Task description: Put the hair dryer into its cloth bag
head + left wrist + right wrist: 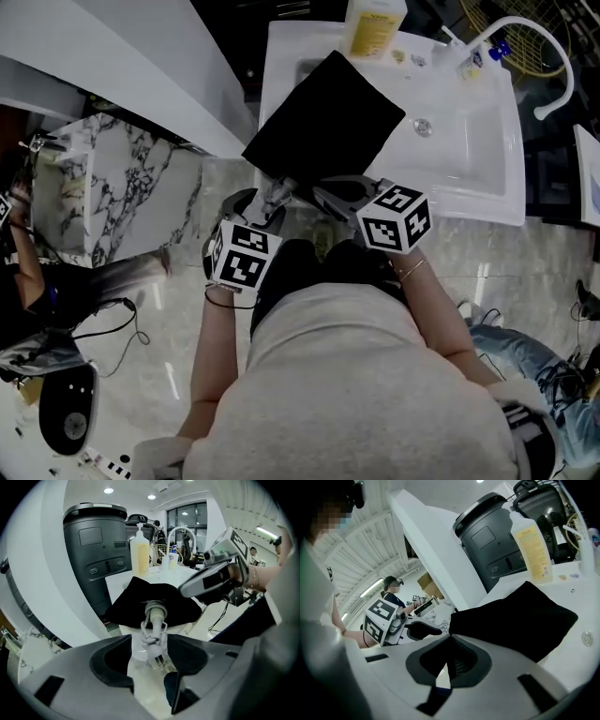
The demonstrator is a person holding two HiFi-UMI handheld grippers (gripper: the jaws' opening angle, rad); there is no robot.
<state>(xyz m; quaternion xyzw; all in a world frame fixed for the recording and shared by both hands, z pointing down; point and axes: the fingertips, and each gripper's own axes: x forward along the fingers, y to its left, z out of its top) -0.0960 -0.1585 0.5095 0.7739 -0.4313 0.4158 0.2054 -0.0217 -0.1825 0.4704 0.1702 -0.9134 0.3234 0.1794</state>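
With the right hand-held gripper (449,639) pressed together on the hem of the flat black cloth bag (323,117) at the edge of the white counter (469,178), close the spread left hand-held gripper (149,641) gently on the looped grey cord (152,637) and feed the protruding handle of the grey hair dryer (155,611) fully inside

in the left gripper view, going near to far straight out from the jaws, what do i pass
left gripper, jaws apart → grey hair dryer cord sticking out towards them → black cloth bag → yellowish bottle → windows at the back
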